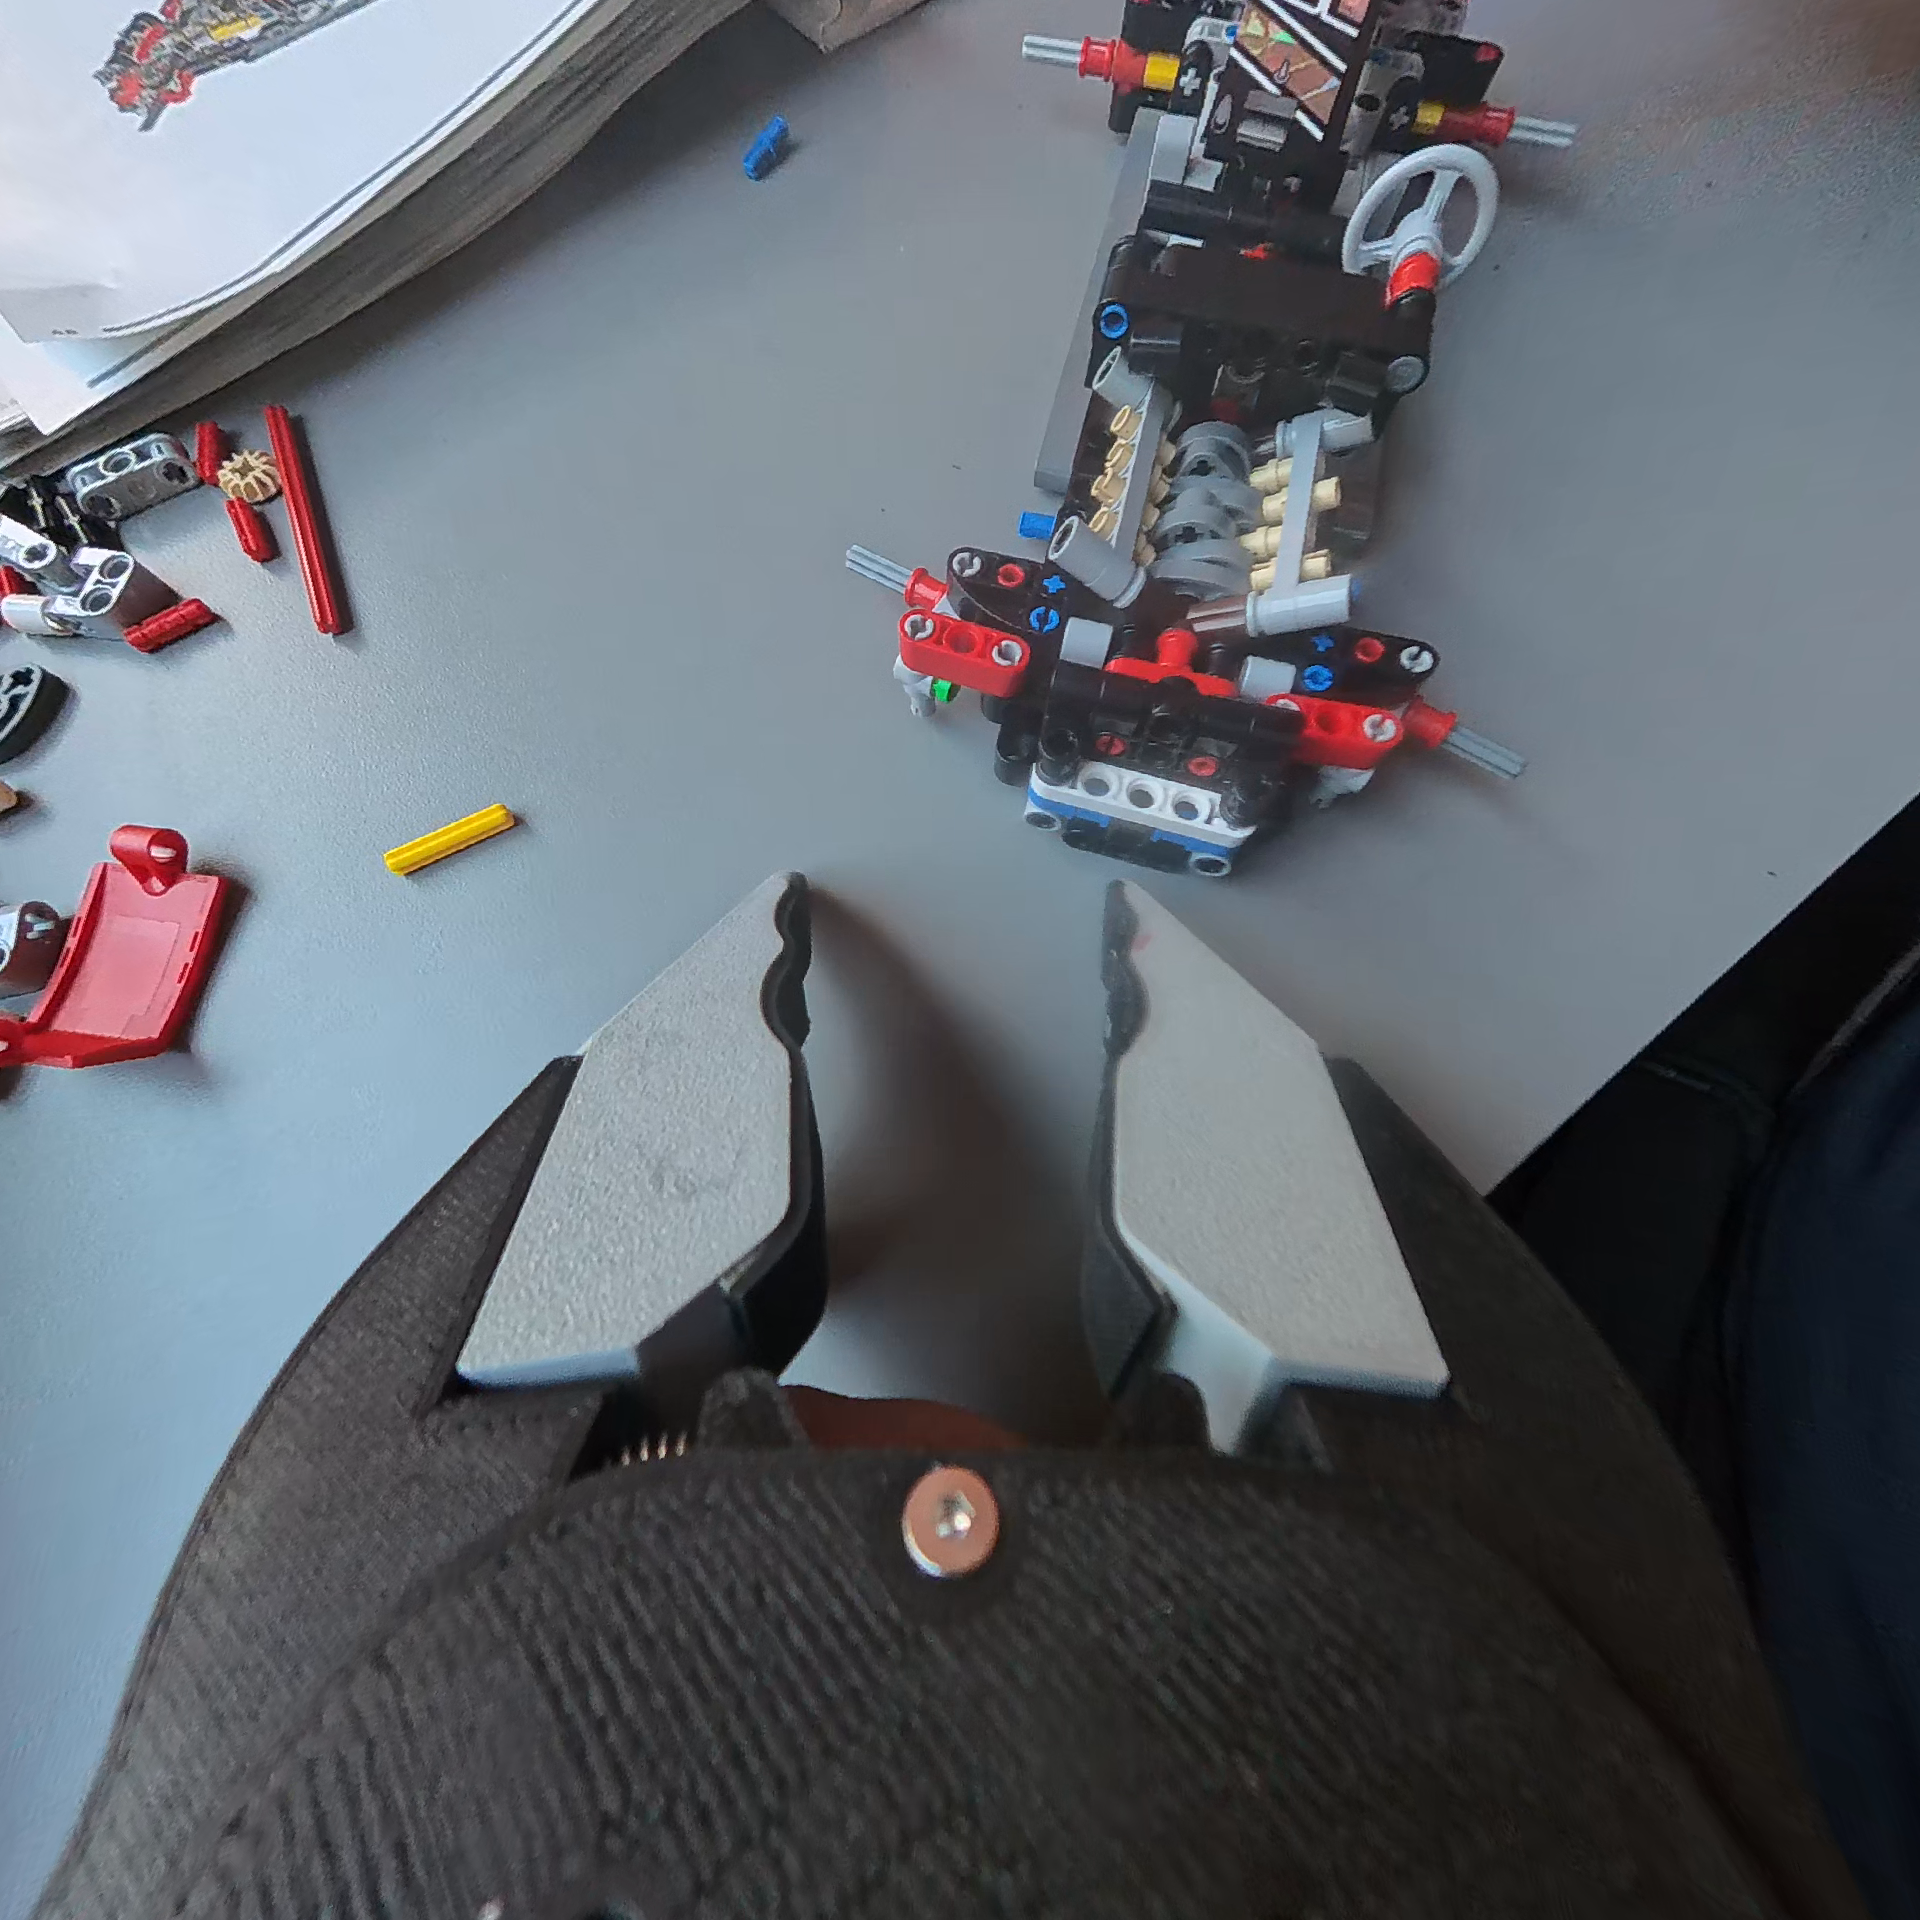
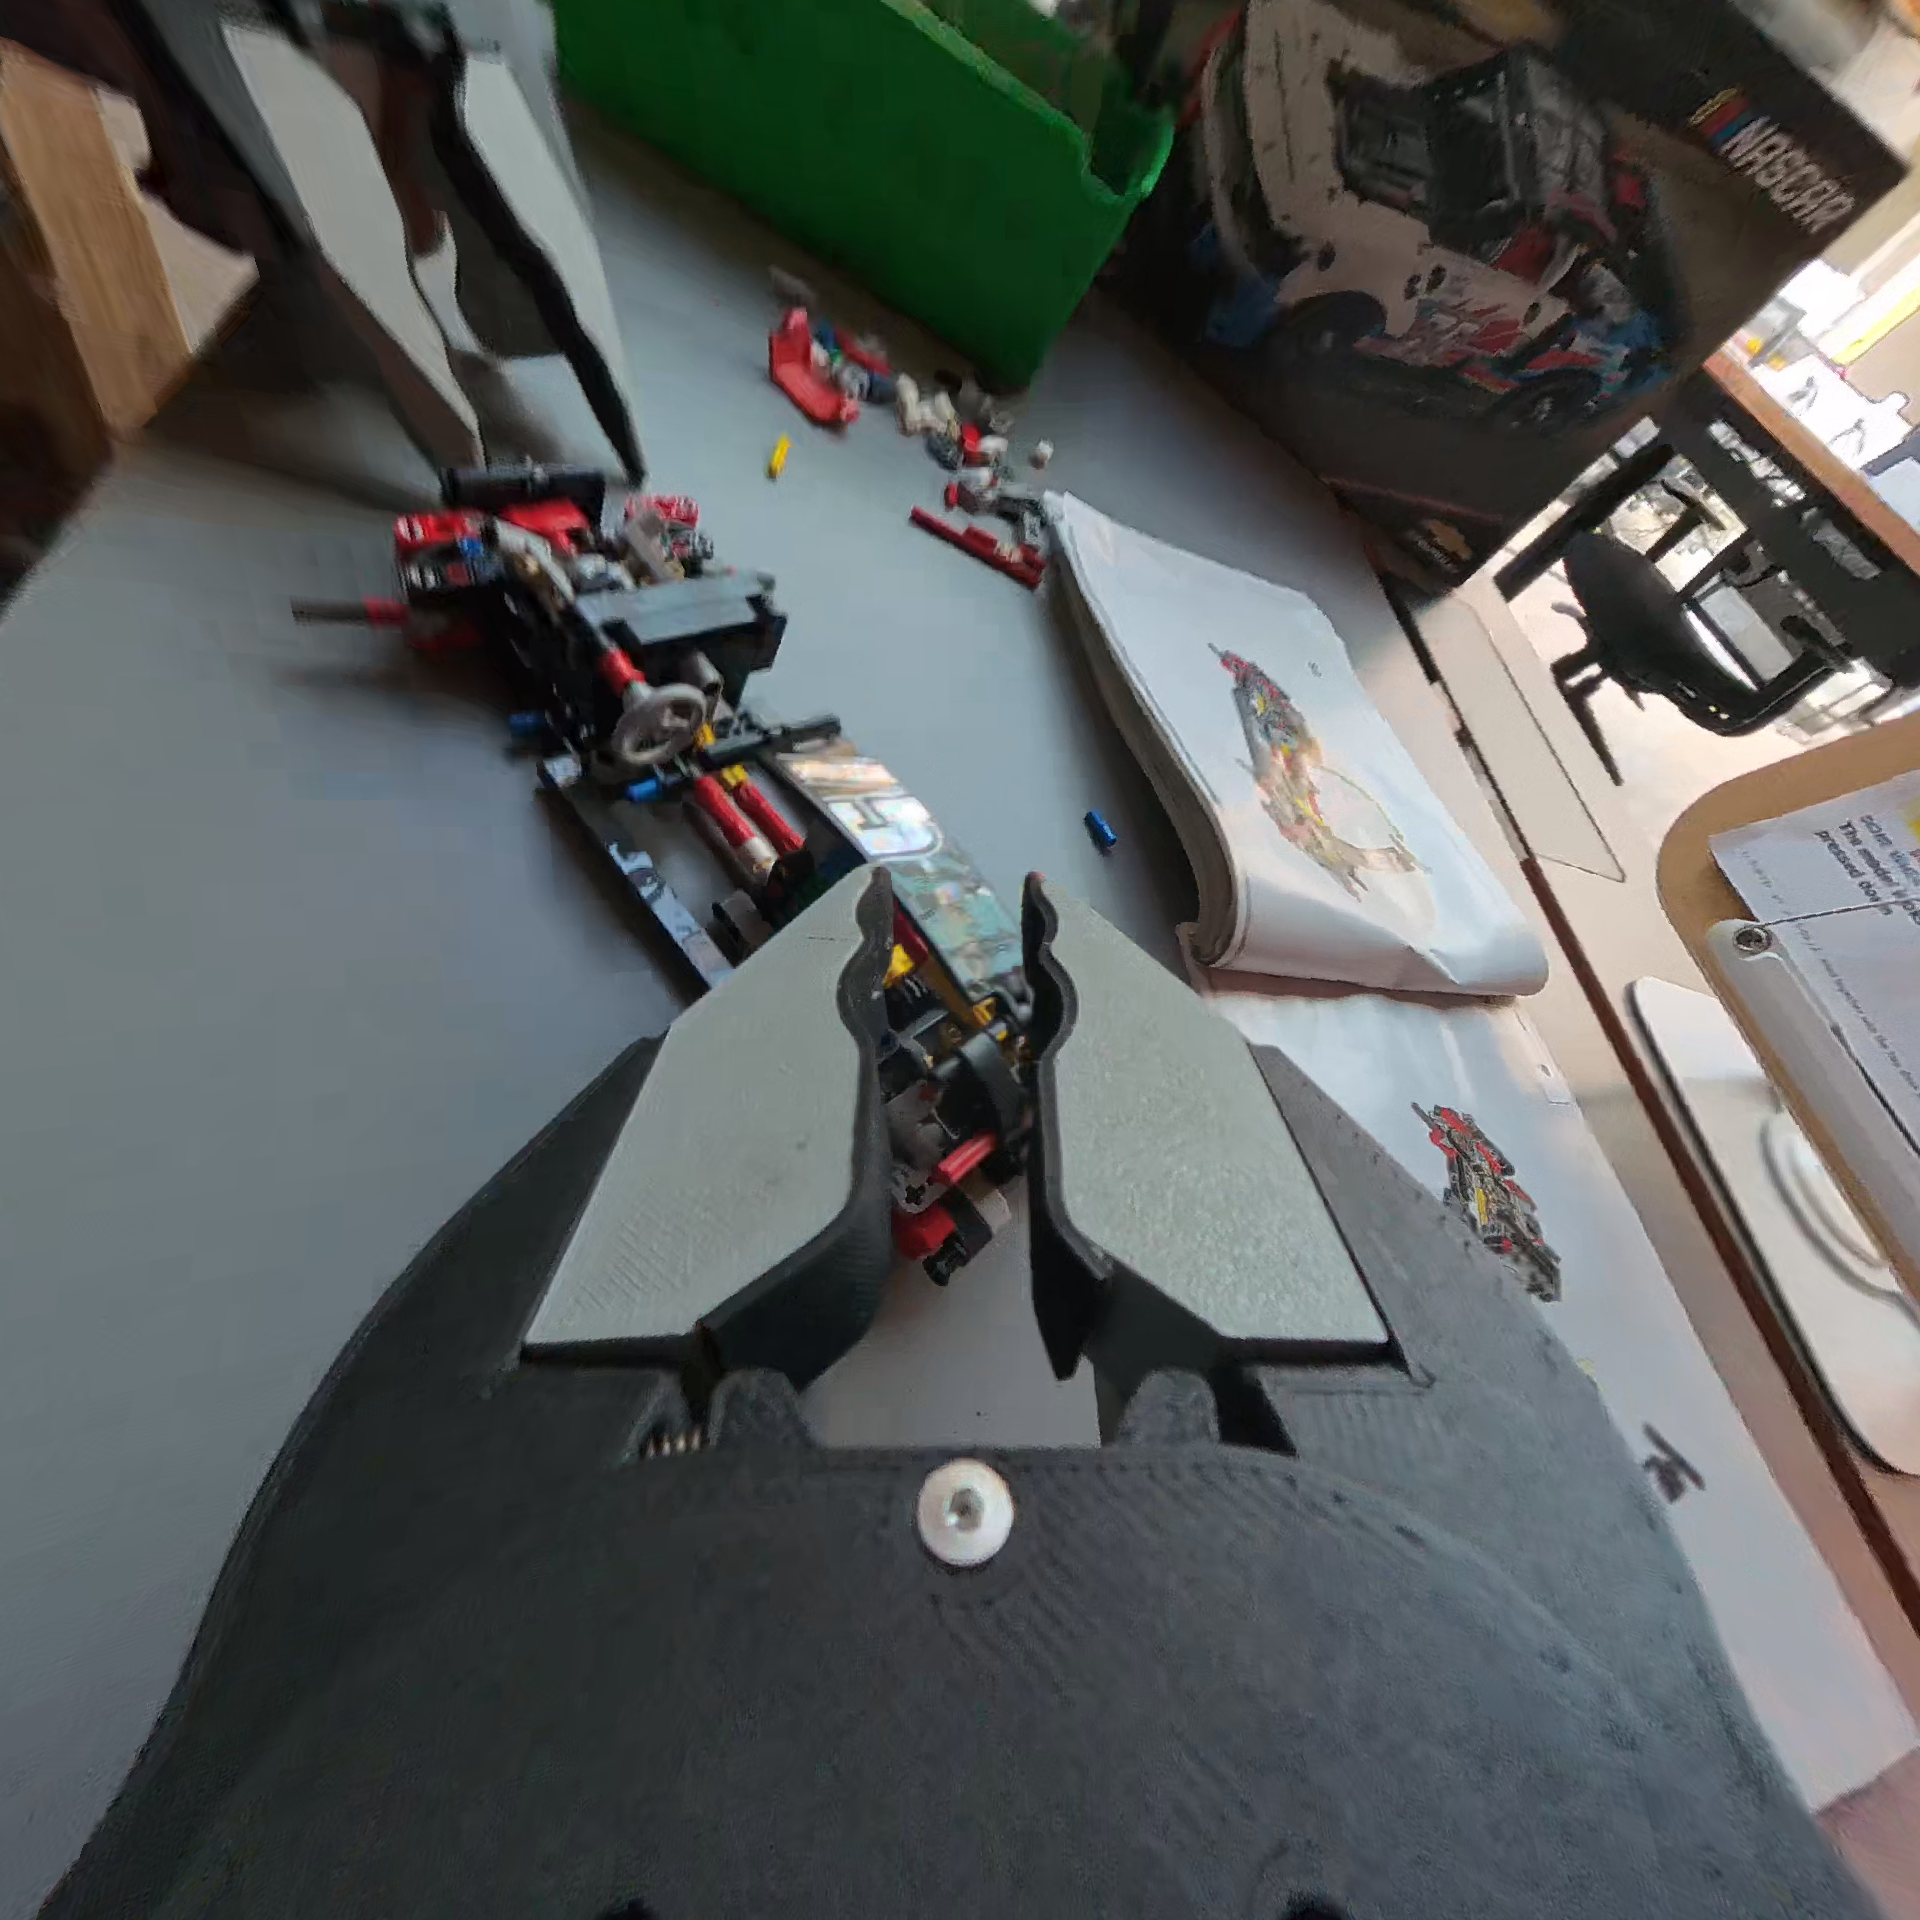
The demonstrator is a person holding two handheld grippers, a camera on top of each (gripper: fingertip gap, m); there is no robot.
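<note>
Left gripper (image 1: 956,904) agape over grey table (image 1: 623,675); right gripper (image 2: 956,935) (narrower) astride car chassis (image 2: 644,665), grip uncertain.

The surface (image 1: 644,436) is a smooth, matt grey laminate. The toy car chassis (image 1: 1226,499) on it is hard, glossy plastic in black, red, grey and tan, with shiny printed stickers on its panels. The loose yellow rod (image 1: 449,840) and the red panel (image 1: 125,966) are the same glossy plastic. The booklet (image 1: 260,156) is thick, smooth white paper. The left hand-held gripper (image 1: 951,914) has a black body with a ribbed, printed-plastic texture, matt grainy grey fingers (image 1: 665,1132), and a bright metal screw (image 1: 951,1522). The right hand-held gripper (image 2: 956,935) looks the same. The green bin (image 2: 873,166) is smooth plastic; the box (image 2: 1455,208) is glossy printed cardboard.
</note>
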